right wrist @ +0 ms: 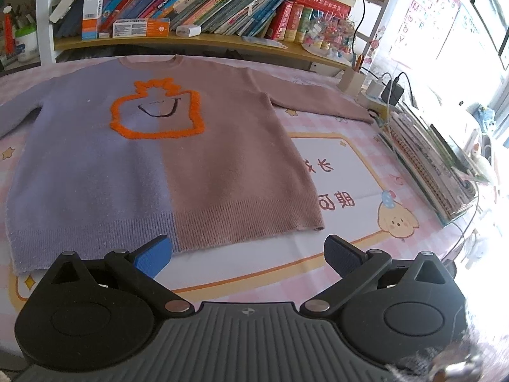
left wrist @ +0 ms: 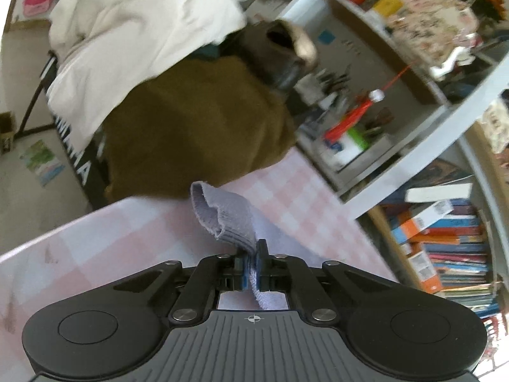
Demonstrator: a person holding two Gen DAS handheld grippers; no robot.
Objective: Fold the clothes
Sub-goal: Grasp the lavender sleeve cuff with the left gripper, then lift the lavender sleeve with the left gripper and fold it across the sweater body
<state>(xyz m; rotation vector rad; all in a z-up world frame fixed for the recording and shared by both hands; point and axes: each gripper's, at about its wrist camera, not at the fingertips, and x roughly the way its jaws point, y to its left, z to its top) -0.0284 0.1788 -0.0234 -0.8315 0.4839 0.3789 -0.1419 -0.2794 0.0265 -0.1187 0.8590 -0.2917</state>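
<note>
Left tongs [left wrist: 251,265] clamped on the lilac ribbed cuff [left wrist: 222,219], lifted above the pink checked tabletop [left wrist: 111,248]. Right tongs [right wrist: 248,254] spread wide, empty, just before the hem of the sweater [right wrist: 165,159] lying flat.

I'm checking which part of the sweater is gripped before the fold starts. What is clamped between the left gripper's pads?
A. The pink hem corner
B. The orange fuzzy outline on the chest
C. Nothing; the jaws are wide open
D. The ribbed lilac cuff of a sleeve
D: in the left wrist view the left gripper has its blue pads closed on the ribbed lilac cuff, which stands up above the checked tablecloth.
</note>
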